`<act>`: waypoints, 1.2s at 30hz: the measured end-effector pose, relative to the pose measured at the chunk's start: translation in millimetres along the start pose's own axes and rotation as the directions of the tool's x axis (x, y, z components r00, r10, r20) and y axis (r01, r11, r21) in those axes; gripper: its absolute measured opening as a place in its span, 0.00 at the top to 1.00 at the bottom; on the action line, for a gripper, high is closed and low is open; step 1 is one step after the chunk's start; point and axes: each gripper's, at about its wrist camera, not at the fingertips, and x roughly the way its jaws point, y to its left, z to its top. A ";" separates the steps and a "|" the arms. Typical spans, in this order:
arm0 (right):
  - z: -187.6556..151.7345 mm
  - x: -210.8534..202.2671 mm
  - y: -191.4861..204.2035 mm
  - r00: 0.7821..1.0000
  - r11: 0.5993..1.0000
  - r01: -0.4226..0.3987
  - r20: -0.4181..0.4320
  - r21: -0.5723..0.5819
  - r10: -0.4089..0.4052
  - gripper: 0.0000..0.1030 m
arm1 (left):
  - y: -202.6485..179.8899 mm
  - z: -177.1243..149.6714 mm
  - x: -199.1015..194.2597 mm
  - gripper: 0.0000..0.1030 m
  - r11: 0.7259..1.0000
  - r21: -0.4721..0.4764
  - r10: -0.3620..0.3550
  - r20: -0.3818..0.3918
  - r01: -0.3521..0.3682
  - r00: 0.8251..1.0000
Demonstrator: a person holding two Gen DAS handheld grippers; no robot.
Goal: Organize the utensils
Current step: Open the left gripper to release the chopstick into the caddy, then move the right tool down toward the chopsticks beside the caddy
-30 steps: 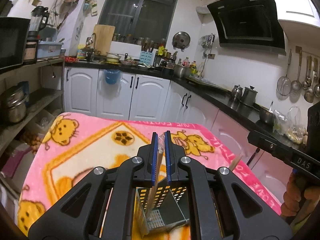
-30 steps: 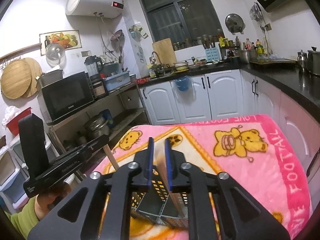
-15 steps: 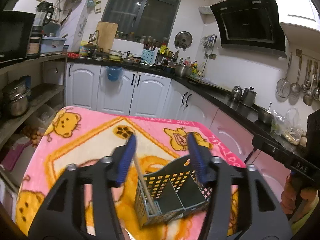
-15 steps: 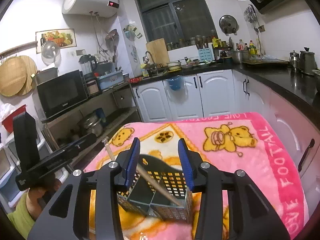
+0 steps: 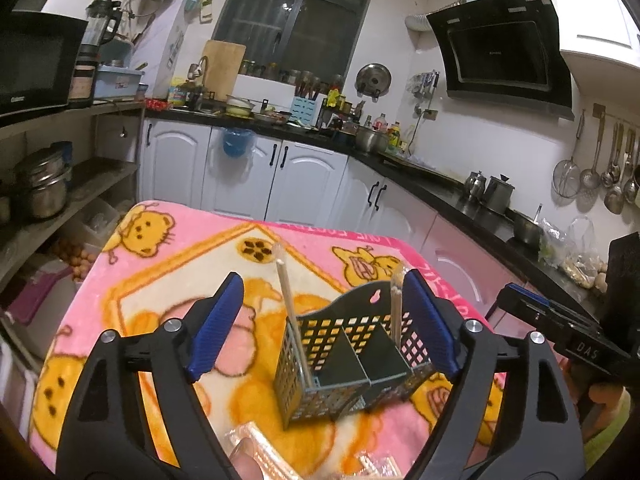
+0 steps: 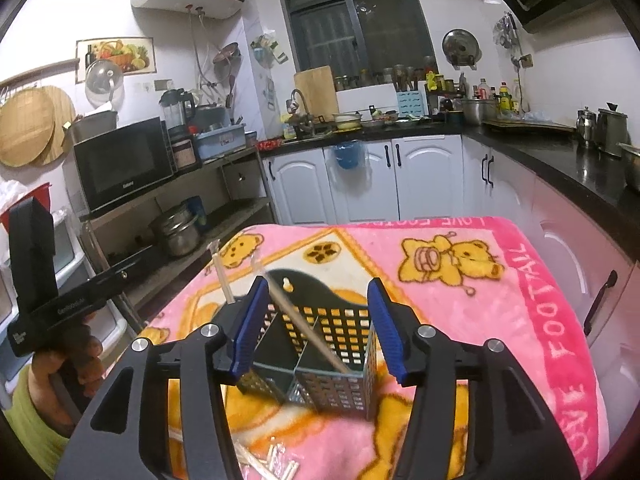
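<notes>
Left wrist: left gripper [image 5: 324, 328] just spread wide, nothing pinched, caddy [image 5: 352, 364] holding two wrapped chopsticks [image 5: 290, 312] upright. Right wrist: right gripper [image 6: 316, 326] likewise just parted, empty, straddling the caddy on the pink blanket [image 6: 500, 280].

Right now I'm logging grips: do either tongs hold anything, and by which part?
Nothing is held. Both the left tongs and right tongs have just opened, leaving each wrapped chopstick pair standing free in the caddy.

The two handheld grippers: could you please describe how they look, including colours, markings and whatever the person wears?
The left gripper and the right gripper look alike: black angular plastic arms, silver round bolts, ribbed blue pads on the fingers. Seen side-on, each has a black body with small white lettering, too blurred to read surely. A yellow-green sleeve shows at the left wrist.
</notes>
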 end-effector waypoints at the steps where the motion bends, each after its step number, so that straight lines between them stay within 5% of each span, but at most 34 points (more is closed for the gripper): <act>1: -1.2 -0.7 1.8 1.000 1.000 0.000 -0.002 -0.004 0.000 0.51 | -0.1 -1.4 -1.5 0.23 1.000 0.001 0.001 -0.001 -0.001 1.000; 10: -17.6 -11.4 8.4 1.000 1.000 -0.007 -0.021 -0.029 0.007 0.48 | -0.5 -15.3 -18.1 0.12 1.000 0.012 0.027 0.006 -0.027 1.000; 36: -66.8 -19.3 33.5 0.990 0.991 -0.064 -0.135 -0.113 0.048 0.48 | 20.8 -58.5 -53.8 0.11 0.994 -0.066 0.082 -0.048 -0.085 0.995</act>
